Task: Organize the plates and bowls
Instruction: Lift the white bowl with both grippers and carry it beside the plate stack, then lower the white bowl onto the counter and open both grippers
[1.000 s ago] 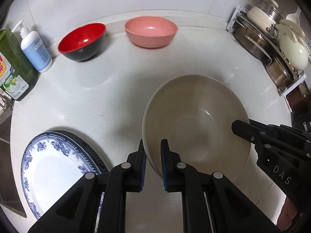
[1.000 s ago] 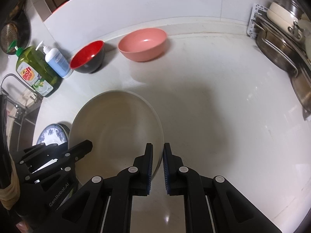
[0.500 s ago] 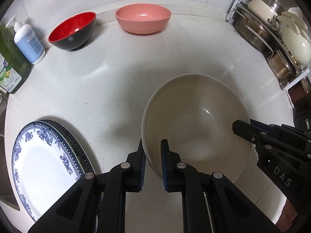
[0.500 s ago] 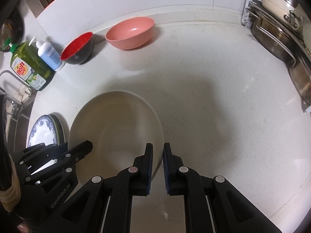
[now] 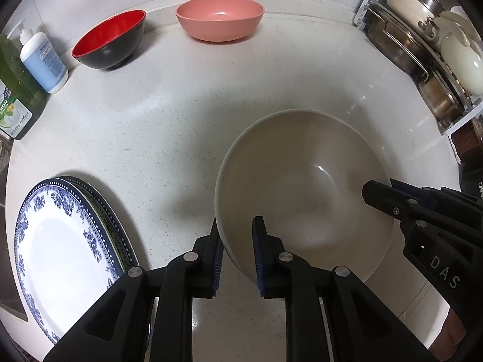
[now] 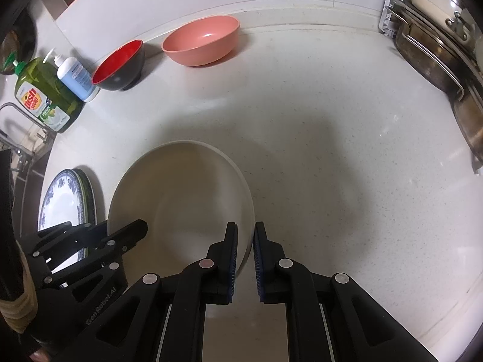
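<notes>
Cream bowl [image 5: 302, 187] rim partly hidden: right tongs [image 6: 245, 241] clamp it, left tongs [image 5: 235, 235] opening.

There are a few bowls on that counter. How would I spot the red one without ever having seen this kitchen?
Start at the white counter and follow it to the back wall. Beside the white-and-blue pump bottle stands the red bowl, with a pink bowl on its other side. It alone is glossy black outside and bright red inside.
</notes>
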Demonstrator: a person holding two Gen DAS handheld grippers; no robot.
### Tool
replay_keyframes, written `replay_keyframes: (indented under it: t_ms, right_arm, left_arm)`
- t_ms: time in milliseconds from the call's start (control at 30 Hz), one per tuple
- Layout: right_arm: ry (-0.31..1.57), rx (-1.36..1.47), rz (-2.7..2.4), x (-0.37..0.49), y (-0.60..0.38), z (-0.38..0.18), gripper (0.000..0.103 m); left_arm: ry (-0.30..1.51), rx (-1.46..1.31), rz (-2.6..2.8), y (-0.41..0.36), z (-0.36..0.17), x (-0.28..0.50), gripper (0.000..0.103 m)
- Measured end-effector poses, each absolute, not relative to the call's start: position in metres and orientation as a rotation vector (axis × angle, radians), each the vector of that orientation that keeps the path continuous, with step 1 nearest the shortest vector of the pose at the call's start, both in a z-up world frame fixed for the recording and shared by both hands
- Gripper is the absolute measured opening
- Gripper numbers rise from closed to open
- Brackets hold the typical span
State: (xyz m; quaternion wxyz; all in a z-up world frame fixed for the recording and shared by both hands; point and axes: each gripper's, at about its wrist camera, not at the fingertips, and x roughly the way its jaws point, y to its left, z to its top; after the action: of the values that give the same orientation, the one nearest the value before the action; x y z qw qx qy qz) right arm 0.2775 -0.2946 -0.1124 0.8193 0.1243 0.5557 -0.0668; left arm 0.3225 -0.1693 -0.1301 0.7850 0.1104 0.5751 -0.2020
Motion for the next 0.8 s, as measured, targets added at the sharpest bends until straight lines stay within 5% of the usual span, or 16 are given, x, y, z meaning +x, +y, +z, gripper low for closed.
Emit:
replay_keyframes:
  t_ms: [400,533,667,800]
  right_arm:
    - [1.185,0.288,-0.139,0.275,-0.296,-0.117,0.014]
    - [1.182,0.288,-0.144,0.274,-0.296,-0.117,0.014]
    - [1.167,0.283,-0.163,0.273,-0.299,-0.114,0.033]
    - [1.147,0.275,-0.171,0.271,-0.301,-0.107,0.033]
  left_arm:
    - [1.229,0.234,-0.449,-0.168,-0.127,0.322,0.024]
    - [1.209,0.232,-0.436,-0.166,-0.123,0.323,0.037]
    - [1.178,0.227,-0.424,-0.161,-0.116,0.325,0.051]
    - [1.142,0.214,-0.418,-0.155,-0.104,0.33,0.059]
